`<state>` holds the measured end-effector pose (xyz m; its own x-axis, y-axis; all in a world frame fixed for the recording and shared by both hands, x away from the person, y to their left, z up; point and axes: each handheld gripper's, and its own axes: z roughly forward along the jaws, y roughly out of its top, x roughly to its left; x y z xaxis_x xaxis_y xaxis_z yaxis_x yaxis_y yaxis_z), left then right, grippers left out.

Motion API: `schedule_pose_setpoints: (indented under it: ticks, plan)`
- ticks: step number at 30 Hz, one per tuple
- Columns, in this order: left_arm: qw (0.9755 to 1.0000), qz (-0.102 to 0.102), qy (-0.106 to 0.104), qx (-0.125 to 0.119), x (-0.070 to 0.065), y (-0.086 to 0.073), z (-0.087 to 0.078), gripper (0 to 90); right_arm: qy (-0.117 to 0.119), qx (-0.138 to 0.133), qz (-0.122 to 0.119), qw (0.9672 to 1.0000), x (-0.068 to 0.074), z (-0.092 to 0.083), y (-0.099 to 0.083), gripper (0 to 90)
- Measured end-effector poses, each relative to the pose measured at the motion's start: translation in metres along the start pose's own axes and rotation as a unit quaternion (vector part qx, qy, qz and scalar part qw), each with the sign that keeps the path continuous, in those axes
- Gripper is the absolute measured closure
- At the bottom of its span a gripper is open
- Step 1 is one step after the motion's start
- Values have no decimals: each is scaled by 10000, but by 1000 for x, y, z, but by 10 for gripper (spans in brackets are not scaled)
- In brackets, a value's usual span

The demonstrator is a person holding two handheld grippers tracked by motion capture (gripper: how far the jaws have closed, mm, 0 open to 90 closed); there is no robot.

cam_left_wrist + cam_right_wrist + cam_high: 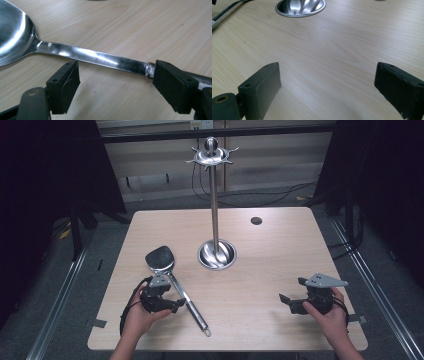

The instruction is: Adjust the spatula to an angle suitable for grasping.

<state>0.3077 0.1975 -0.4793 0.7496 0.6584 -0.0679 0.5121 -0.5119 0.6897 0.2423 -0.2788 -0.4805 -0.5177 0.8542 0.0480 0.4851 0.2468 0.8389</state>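
Spatula [172, 280] of shiny steel lies flat on the pale wooden table [260, 270], its broad blade pointing away from the person and its long handle running back toward the near edge at a slant. In the left gripper view, the left gripper [115, 85] has its two black fingers [63, 87] spread apart on the near side of the spatula's handle: one finger sits just beside the flat shaft without pressing on it, and the other covers the spot where the shaft joins the thicker grip, so the fingers are released and clamp nothing. From the high view, this gripper rests low at the table's near left, held in the person's left hand [142, 315], right beside the middle of the handle. The right gripper [295, 297] is held in the right hand [330, 315] well apart at the near right; in its own view its fingers [260, 90] stand wide apart over bare wood, gripping nothing. Farther back, near the middle of the table, stands a tall metal utensil stand [214, 210]: a round dish-shaped base, a slim upright pole, and a crown of hooks with a ball on top. A small dark round hole [256, 220] marks the table's far right part.
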Motion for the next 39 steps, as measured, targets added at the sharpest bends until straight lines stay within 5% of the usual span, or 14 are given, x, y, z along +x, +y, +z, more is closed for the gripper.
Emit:
schedule_pose_setpoints:
  ticks: [5,10,12,16,24,39]
  plan:
    - [10000,-25,1,5,-2,-3,0,275,-10,10,-30,10000,0,1,0,66]
    - [9997,183,-36,135,-2,-3,-1,470,1,-14,-28,10000,0,2,1,66]
    - [9998,78,-87,135,-2,-3,-2,697,10,-2,-33,10000,0,3,1,66]
    - [9993,83,-248,273,-3,-1,-2,873,11,-1,-11,10000,-2,2,0,65]
    - [9978,304,-353,465,-11,5,7,900,13,-51,87,9999,-4,-2,-1,66]
    - [9972,373,-569,301,-17,11,17,900,-55,-34,182,9998,-6,-7,-7,66]
